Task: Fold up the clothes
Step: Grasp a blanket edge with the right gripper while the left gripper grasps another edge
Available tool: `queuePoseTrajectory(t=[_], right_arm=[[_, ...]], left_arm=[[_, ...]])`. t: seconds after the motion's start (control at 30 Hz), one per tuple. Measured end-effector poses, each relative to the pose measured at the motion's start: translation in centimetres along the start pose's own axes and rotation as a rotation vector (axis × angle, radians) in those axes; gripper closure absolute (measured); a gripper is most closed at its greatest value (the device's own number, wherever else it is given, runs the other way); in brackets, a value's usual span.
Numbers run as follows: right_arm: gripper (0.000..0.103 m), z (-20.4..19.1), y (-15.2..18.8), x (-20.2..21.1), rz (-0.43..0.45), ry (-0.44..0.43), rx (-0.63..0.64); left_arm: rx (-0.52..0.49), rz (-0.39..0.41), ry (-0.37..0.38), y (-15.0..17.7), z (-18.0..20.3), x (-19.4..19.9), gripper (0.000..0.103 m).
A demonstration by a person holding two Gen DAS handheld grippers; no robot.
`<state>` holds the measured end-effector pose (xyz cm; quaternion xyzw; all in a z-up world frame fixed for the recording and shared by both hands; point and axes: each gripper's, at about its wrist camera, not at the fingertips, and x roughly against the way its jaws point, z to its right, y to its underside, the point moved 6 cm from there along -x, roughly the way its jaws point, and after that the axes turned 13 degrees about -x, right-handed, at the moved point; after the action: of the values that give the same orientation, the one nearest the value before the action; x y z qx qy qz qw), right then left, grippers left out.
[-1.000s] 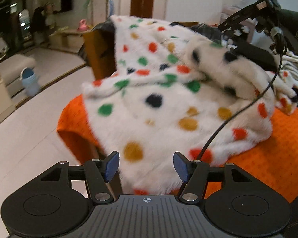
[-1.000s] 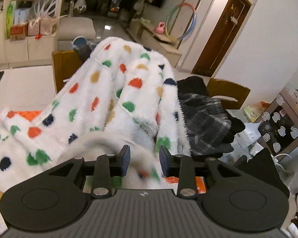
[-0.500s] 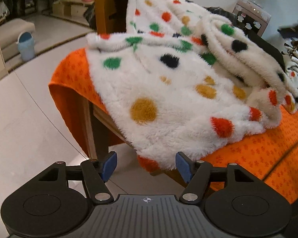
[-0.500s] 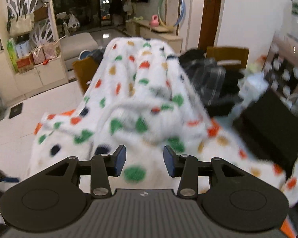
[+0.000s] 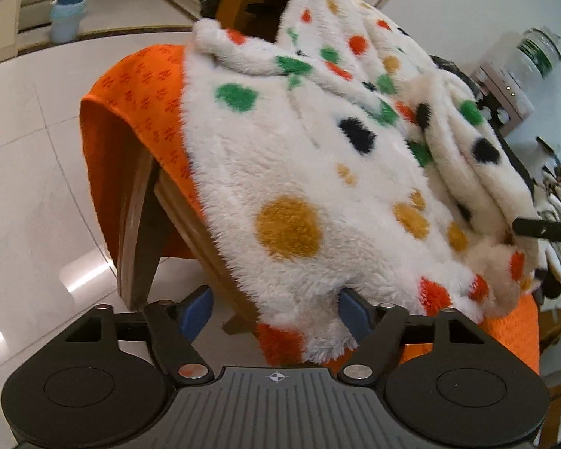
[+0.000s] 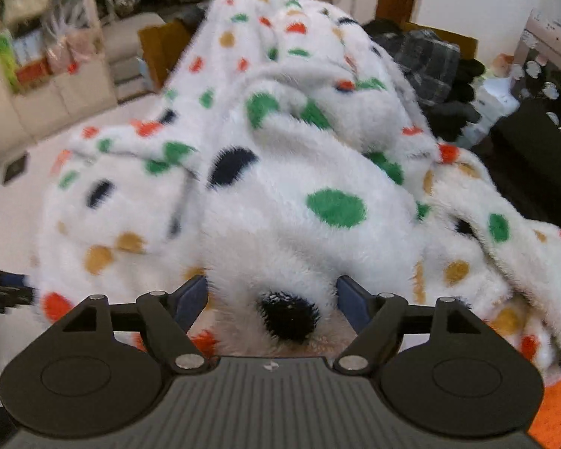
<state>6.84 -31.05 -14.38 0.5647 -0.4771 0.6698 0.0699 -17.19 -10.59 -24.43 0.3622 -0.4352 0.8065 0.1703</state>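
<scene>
A big white fleece garment point(image 5: 318, 172) dotted with coloured spots is lying rumpled across the table point(image 5: 146, 86), which is wearing an orange cloth, and its near hem is drooping over the edge, probably the easiest place to catch it for a fold. The left tool point(image 5: 273, 308) is coming in at that hanging corner, its jaws opening with the fleece edge sitting between them but not pinched. The right tool point(image 6: 271, 299) is nosing into a raised fold, jaws likewise opening around the pile, nothing gripped yet.
</scene>
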Motion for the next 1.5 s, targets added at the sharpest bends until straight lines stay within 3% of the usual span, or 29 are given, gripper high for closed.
queuePoseTrajectory(t=[0.03,0.1,0.13,0.17,0.2,0.27,0.3,0.43,0.57,0.8,0.9,1.03,1.27,1.43,1.5], right_arm=[[0.032,0.3,0.1,-0.4,0.003,0.024,0.003],[0.069,1.5,0.3,-0.5,0.012,0.054,-0.002],[0.073,2.1,0.4,-0.3,0.018,0.049,-0.022],[0.078,2.7,0.3,0.3,0.030,0.042,-0.048],[0.081,3.3,0.3,0.9,0.043,0.034,-0.073],[0.084,4.6,-0.2,2.0,0.080,0.041,-0.108],[0.085,5.2,-0.3,2.7,0.100,0.047,-0.120],[0.087,8.3,-0.9,6.4,0.186,0.064,-0.186],[0.089,11.9,-0.9,10.5,0.279,0.108,-0.255],[0.090,20.0,0.2,18.4,0.443,0.234,-0.390],[0.090,24.0,2.2,20.7,0.474,0.289,-0.469],[0.090,29.1,6.3,22.4,0.494,0.396,-0.573],[0.090,35.9,14.8,20.5,0.405,0.517,-0.728],[0.085,37.8,19.0,15.5,0.280,0.469,-0.788],[0.080,37.6,20.1,14.4,0.250,0.470,-0.781]], left_arm=[[0.014,0.001,0.005,0.1,-0.1,-0.1,0.023],[0.045,0.001,0.017,0.3,-0.4,-0.2,0.023],[0.061,-0.001,0.034,0.4,-0.4,-0.2,0.024],[0.077,-0.003,0.053,0.4,-0.4,-0.1,0.032],[0.093,-0.006,0.072,0.5,-0.5,-0.1,0.054],[0.102,0.002,0.090,0.2,0.0,0.6,0.085],[0.097,0.009,0.080,-0.1,0.4,1.1,0.091],[-0.014,0.051,0.083,-1.9,3.3,4.6,0.093],[-0.192,0.025,0.160,-3.9,7.6,7.1,0.094],[-0.592,-0.133,0.507,-5.5,19.4,9.8,0.094],[-0.804,-0.234,0.659,-4.9,25.0,9.9,0.094],[-1.003,-0.332,0.817,-3.1,31.3,8.7,0.094],[-1.116,-0.513,0.957,2.6,38.2,2.8,0.094],[-1.077,-0.612,0.865,5.4,38.2,-2.8,0.091],[-1.043,-0.627,0.843,5.1,37.5,-3.9,0.082]])
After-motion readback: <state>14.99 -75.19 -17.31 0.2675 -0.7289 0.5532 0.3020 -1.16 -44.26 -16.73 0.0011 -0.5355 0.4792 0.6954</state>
